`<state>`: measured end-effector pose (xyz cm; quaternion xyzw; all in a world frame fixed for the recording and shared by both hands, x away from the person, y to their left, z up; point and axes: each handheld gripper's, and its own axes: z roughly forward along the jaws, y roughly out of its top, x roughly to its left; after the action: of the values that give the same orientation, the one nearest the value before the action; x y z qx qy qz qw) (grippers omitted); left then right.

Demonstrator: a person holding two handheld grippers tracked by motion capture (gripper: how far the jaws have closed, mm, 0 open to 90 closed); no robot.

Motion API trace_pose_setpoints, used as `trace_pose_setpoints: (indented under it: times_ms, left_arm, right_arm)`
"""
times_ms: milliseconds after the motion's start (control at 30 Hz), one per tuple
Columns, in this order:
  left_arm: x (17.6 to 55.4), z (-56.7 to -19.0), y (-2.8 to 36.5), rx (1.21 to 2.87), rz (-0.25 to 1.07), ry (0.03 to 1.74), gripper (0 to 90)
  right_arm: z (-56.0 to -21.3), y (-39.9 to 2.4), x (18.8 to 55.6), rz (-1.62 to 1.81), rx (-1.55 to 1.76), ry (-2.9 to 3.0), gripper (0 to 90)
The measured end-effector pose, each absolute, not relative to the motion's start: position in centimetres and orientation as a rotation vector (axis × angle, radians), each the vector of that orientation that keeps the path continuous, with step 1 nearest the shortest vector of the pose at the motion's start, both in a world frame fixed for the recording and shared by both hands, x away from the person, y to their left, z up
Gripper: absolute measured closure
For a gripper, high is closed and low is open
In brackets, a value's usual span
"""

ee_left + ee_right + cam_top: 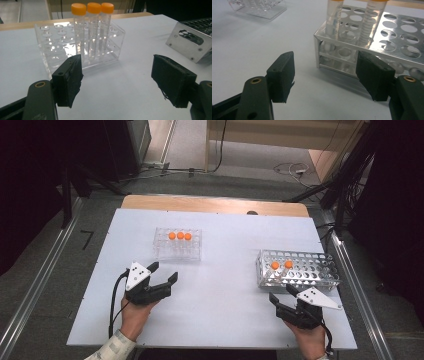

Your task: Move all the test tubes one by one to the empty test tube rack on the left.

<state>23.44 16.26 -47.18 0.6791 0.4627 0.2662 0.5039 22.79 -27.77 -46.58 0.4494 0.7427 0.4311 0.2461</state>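
A clear plastic rack (177, 244) stands mid-table holding three orange-capped tubes (179, 235) upright in a row; in the left gripper view the rack (50, 47) and tubes (93, 30) sit just beyond the jaws. My left gripper (166, 271) is open below the rack, nothing between its jaws (117, 80). A metal perforated rack (300, 270) at the right holds two orange-capped tubes (281, 265). My right gripper (281, 293) is open just in front of it, empty; in its own view (325, 76) the metal rack's near corner (322, 41) and two tubes (334, 17) stand close ahead.
The white board (225, 295) lies on a wooden table whose far edge (215, 204) shows beyond it. Metal rails run along both sides. Cables lie on the floor behind the table.
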Motion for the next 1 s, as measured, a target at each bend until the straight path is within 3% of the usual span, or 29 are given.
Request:
trace_pose_setpoints:
  times_ms: [267, 1000]
  left_arm:
    - [22.0, -48.1, 15.7, 1.662, 0.636, 1.104, 24.7]
    - [21.2, -48.2, 15.7, 1.632, 0.622, 1.091, 25.5]
  right_arm:
    - [-46.3, -28.4, 24.0, 1.148, 1.246, 1.943, 35.2]
    - [-46.4, -28.2, 28.0, 1.119, 1.243, 1.876, 65.0]
